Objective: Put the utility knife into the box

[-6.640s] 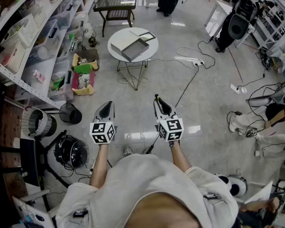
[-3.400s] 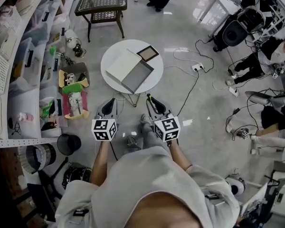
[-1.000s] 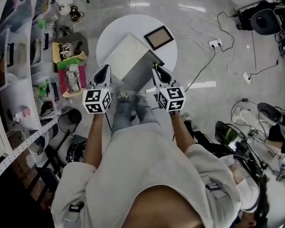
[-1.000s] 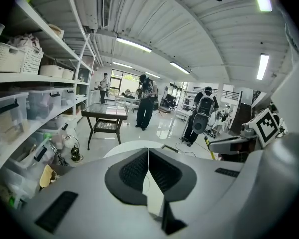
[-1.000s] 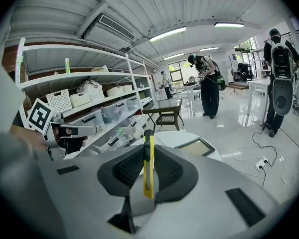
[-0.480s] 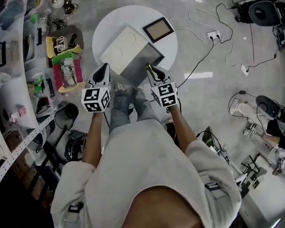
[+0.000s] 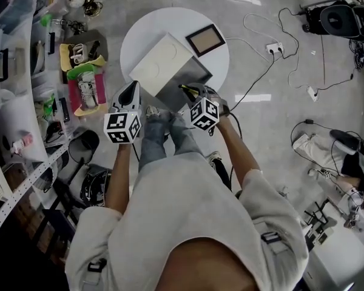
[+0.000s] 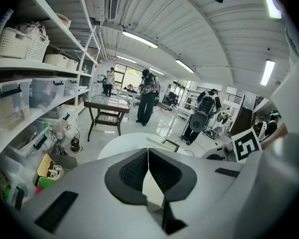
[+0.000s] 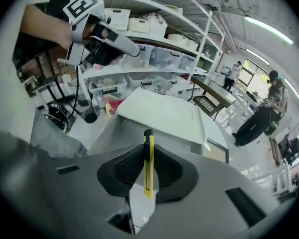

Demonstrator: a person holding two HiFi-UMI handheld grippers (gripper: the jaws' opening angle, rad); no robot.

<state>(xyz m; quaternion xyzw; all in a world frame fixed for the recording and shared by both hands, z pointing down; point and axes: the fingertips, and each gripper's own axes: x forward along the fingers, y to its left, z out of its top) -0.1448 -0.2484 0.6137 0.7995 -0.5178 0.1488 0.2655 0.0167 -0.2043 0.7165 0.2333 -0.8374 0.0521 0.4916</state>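
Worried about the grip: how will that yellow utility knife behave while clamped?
Probably stiff: the utility knife stands straight between the right gripper's ribbed pads. Likely light, since it looks like slim plastic. Held by its narrow body, it could pivot or slip.

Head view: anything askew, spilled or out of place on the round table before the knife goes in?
Nothing stands out. The box sits open on the round table, its grey tray exposed, with a framed panel beside it. The utility knife is clamped straight in the right tool.
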